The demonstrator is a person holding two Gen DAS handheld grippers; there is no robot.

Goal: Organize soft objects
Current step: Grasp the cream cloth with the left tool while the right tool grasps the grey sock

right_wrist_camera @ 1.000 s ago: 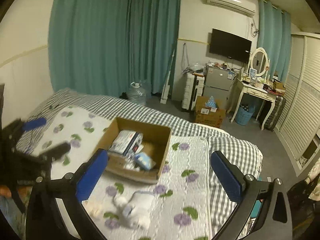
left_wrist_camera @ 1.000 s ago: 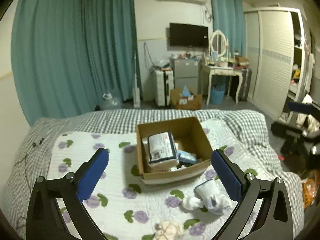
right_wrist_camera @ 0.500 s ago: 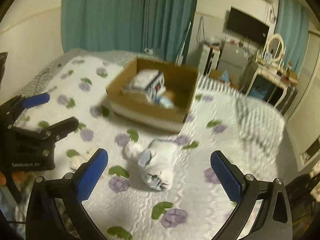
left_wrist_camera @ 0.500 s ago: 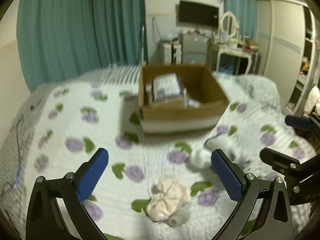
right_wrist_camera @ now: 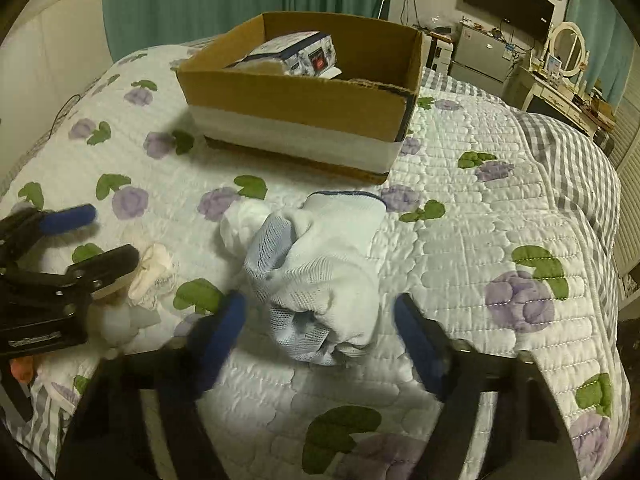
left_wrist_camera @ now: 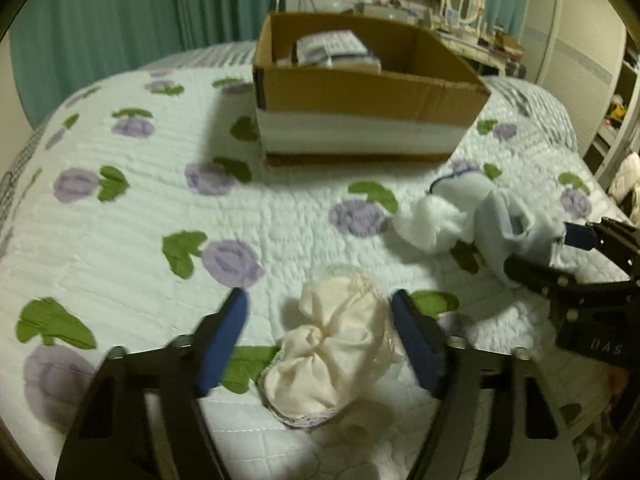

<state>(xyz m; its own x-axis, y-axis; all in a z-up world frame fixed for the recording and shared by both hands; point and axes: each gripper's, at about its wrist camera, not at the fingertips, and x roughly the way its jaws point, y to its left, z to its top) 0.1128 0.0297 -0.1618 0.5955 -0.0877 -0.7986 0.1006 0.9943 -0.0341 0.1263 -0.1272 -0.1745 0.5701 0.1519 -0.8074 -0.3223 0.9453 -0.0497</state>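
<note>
A cream rolled cloth bundle [left_wrist_camera: 336, 344] lies on the flowered quilt [left_wrist_camera: 132, 232]. My left gripper [left_wrist_camera: 320, 308] is open, its blue pads on either side of the bundle, the right pad close against it. A white and pale-blue mesh bundle [right_wrist_camera: 320, 272] lies further right. My right gripper [right_wrist_camera: 320, 308] is open around its near end. Each gripper shows in the other view: the right one [left_wrist_camera: 560, 252], the left one [right_wrist_camera: 88, 236]. The cream bundle also shows in the right wrist view [right_wrist_camera: 154, 272], the white bundle in the left wrist view [left_wrist_camera: 468, 216].
A cardboard box [left_wrist_camera: 360, 92] with a white band stands on the quilt behind both bundles, holding packaged items [left_wrist_camera: 332, 46]. It also shows in the right wrist view [right_wrist_camera: 304, 96]. The bed drops off to the right, with a wardrobe [left_wrist_camera: 580, 60] and dresser beyond.
Both grippers have dropped down and forward to the quilt. Each now straddles a bundle, and the jaws have narrowed from wide open.
</note>
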